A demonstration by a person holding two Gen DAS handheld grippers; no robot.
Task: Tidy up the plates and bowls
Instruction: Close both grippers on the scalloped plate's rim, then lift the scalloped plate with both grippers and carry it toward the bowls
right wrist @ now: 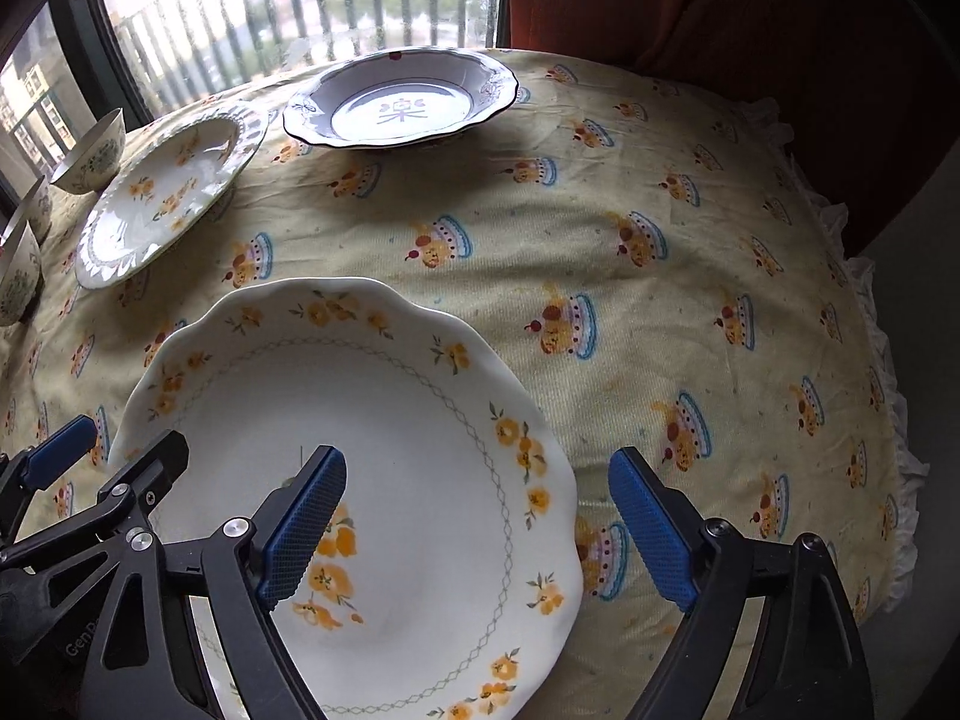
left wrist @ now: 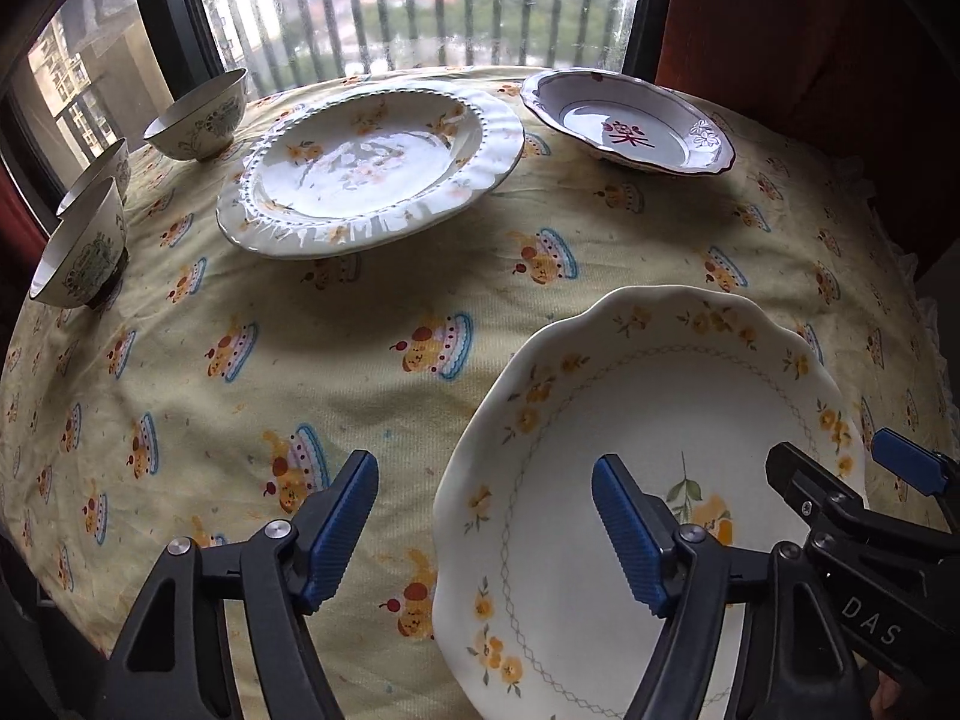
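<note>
A scalloped white plate with yellow flowers [left wrist: 660, 408] [right wrist: 372, 414] lies on the near part of the table. My left gripper [left wrist: 480, 480] is open, one finger over the cloth and one over the plate's inside, astride its left rim without touching. My right gripper [right wrist: 477, 468] is open too, astride the right rim. Farther back lie a ribbed white flowered plate [left wrist: 372, 162] [right wrist: 168, 192] and a dark-rimmed plate with a red character [left wrist: 624, 120] [right wrist: 402, 102]. Three patterned bowls [left wrist: 198, 114] [left wrist: 81, 252] [left wrist: 99, 174] stand at the left edge.
A yellow cloth with cake prints [left wrist: 360, 330] covers the round table, with a frilled hem at the right [right wrist: 888, 420]. A barred window [left wrist: 420, 6] is behind the table and a red curtain [right wrist: 720, 12] at the back right.
</note>
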